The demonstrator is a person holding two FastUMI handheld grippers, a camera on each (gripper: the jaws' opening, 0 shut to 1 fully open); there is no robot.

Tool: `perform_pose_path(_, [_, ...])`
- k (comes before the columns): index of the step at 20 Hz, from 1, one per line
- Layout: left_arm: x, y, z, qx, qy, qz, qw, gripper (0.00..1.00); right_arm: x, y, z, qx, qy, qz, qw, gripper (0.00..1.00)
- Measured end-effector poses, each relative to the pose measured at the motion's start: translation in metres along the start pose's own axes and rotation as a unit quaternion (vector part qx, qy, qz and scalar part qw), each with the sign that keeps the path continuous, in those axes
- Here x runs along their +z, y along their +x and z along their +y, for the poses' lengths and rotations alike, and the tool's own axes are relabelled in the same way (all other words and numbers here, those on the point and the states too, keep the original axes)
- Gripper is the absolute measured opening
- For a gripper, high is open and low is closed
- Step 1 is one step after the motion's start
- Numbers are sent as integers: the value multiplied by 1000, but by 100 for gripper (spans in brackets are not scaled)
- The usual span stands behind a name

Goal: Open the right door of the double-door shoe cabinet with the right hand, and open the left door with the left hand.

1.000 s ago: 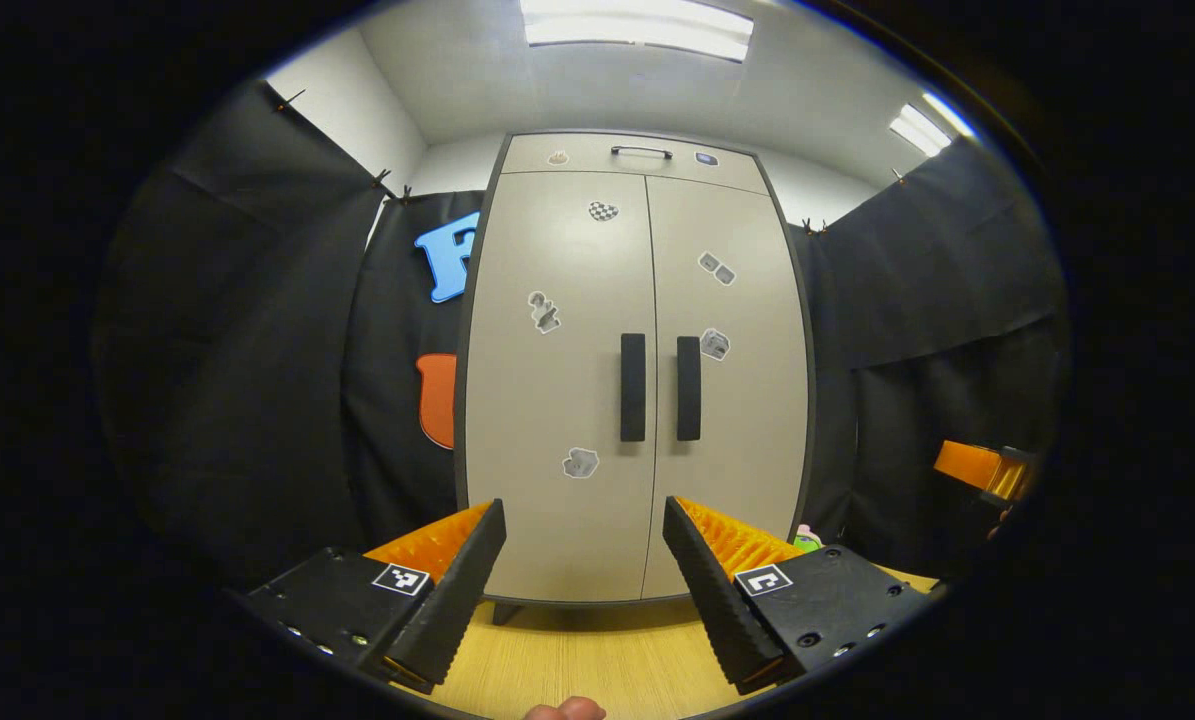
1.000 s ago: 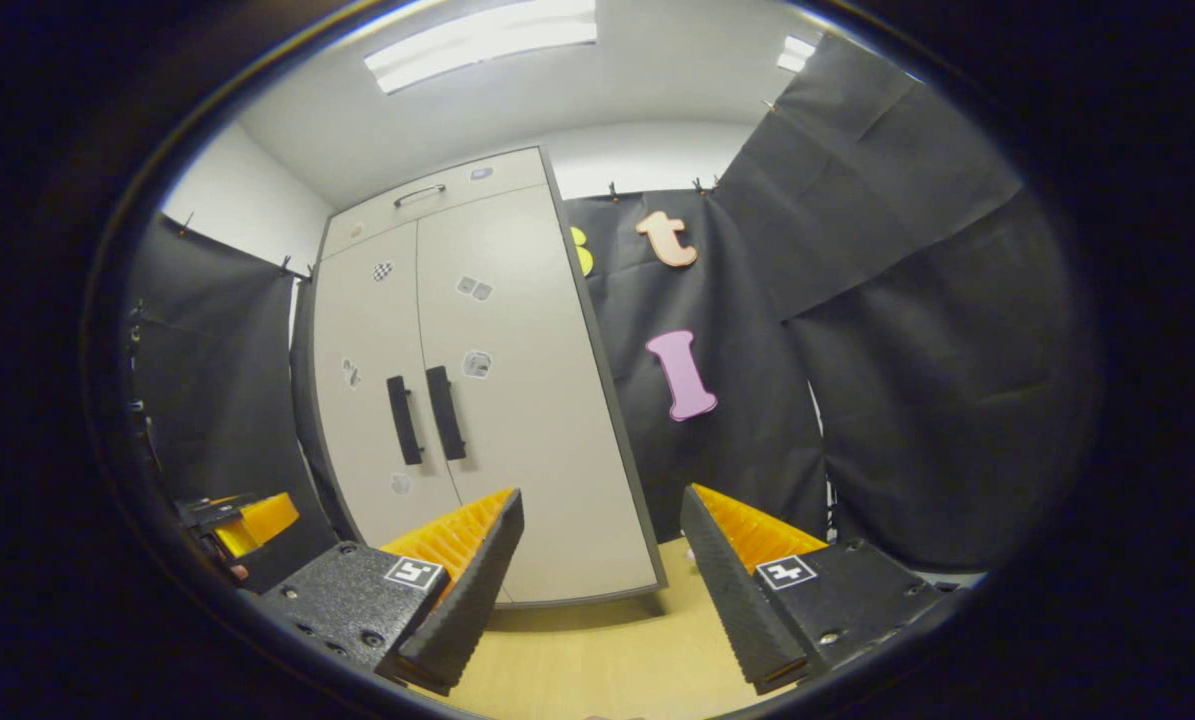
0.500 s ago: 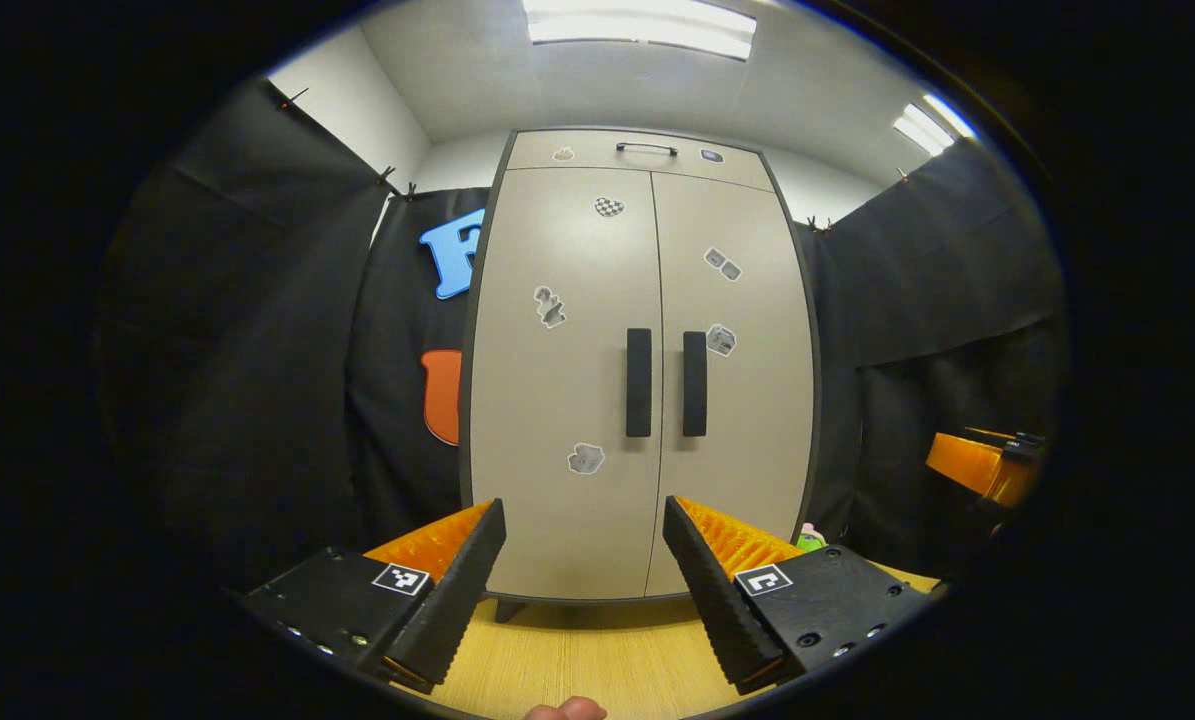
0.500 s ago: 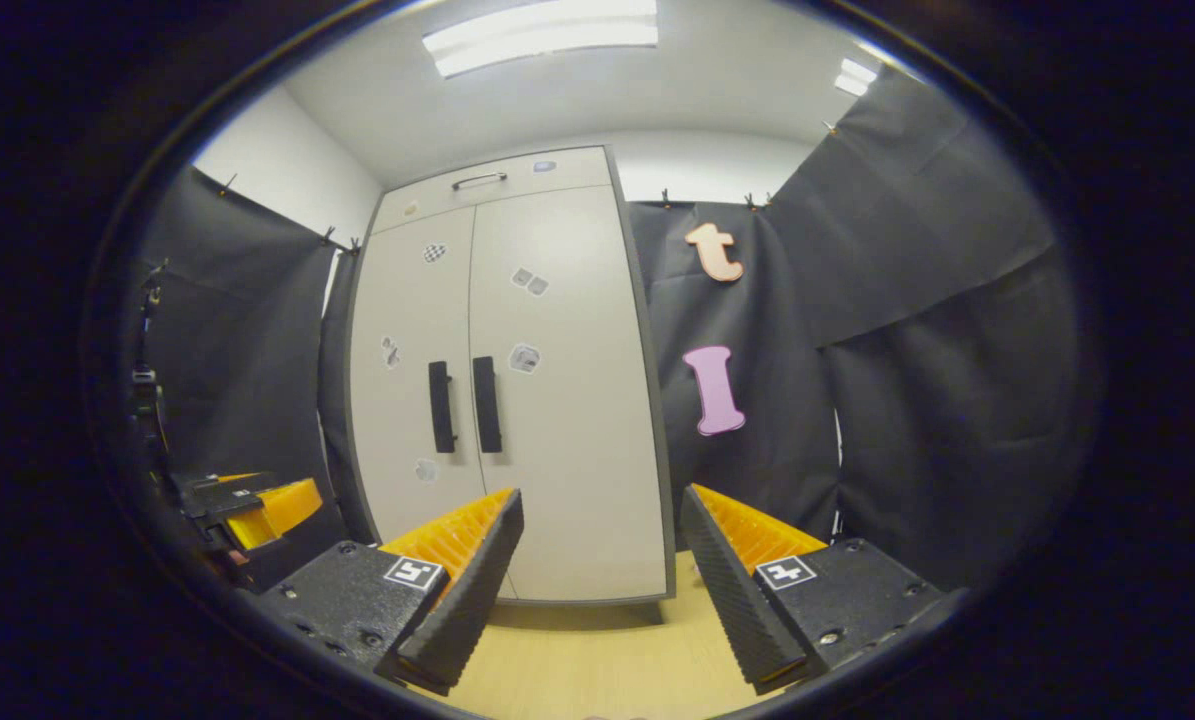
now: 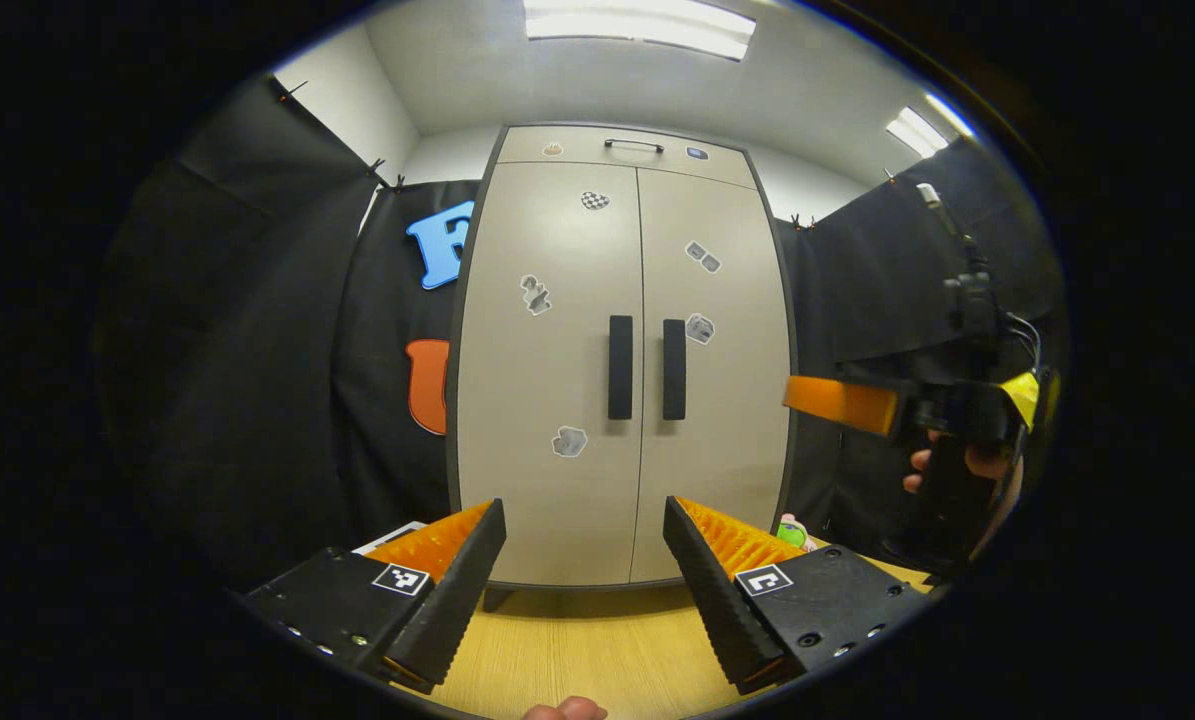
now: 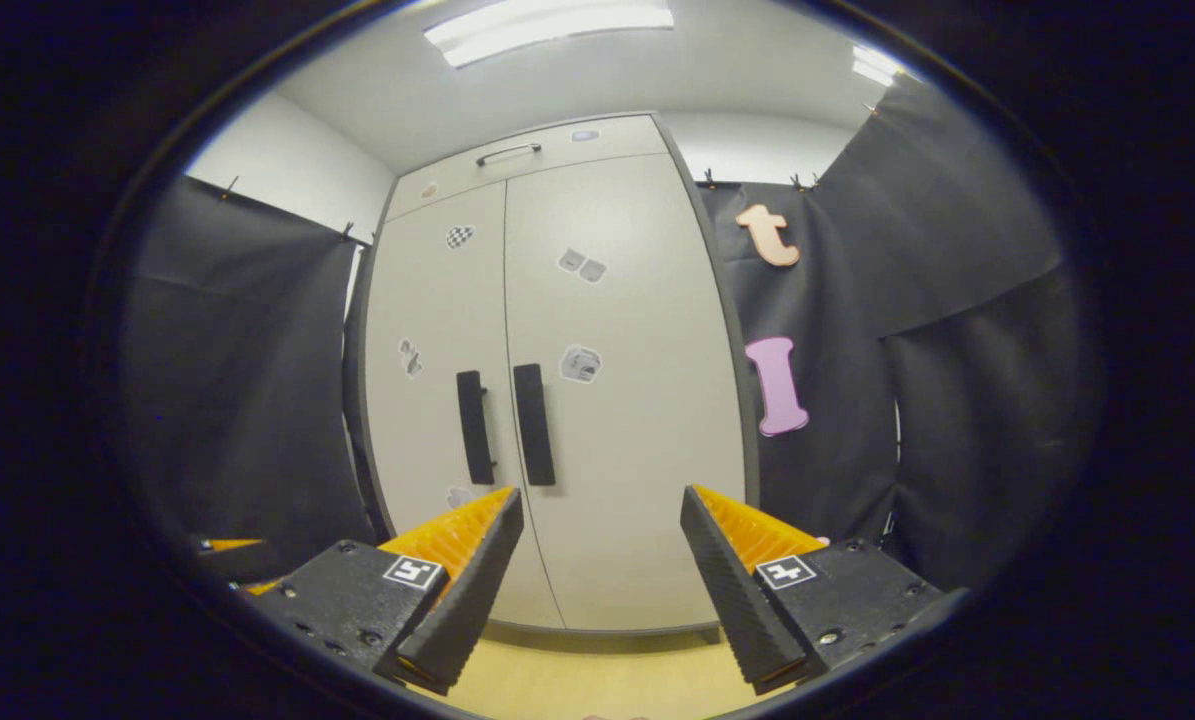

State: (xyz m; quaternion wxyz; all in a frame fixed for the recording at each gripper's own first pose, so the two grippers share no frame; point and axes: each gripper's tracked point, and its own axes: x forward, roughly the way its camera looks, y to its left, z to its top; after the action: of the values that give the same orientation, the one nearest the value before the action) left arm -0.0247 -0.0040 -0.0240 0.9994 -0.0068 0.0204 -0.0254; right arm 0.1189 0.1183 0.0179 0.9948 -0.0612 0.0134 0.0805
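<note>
A tall beige double-door shoe cabinet (image 5: 547,500) (image 6: 637,540) stands ahead with both doors closed. Two black vertical handles sit side by side at the centre seam: the left door handle (image 5: 620,367) (image 6: 474,427) and the right door handle (image 5: 674,369) (image 6: 533,424). My left gripper (image 5: 585,590) is open, low in the left gripper view, well short of the doors. My right gripper (image 6: 602,590) is open too, nearer the cabinet, facing the right door's lower part. The left gripper view also catches the right gripper (image 5: 842,403), held by a hand (image 5: 967,465), off to the right of the cabinet.
A light wooden floor (image 5: 577,650) runs up to the cabinet's foot. A drawer front with a thin handle (image 5: 633,146) tops the cabinet. Black cloth walls flank it on both sides. A small green and pink object (image 5: 790,532) lies by the cabinet's lower right corner.
My right gripper has risen and moved closer to the cabinet, turning toward the right door. The left gripper has barely shifted. Both doors stay closed.
</note>
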Motion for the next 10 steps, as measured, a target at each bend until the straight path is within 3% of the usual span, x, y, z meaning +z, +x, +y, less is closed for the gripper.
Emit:
perform_pose_path(5, [-13, -10, 4, 0, -20, 19, 1000, 95, 16, 83, 32, 8, -14, 14, 1000, 99])
perform_pose_path(10, [-19, -13, 29, 26, -26, 28, 999, 95, 9, 131, 37, -28, -56, 27, 998, 99])
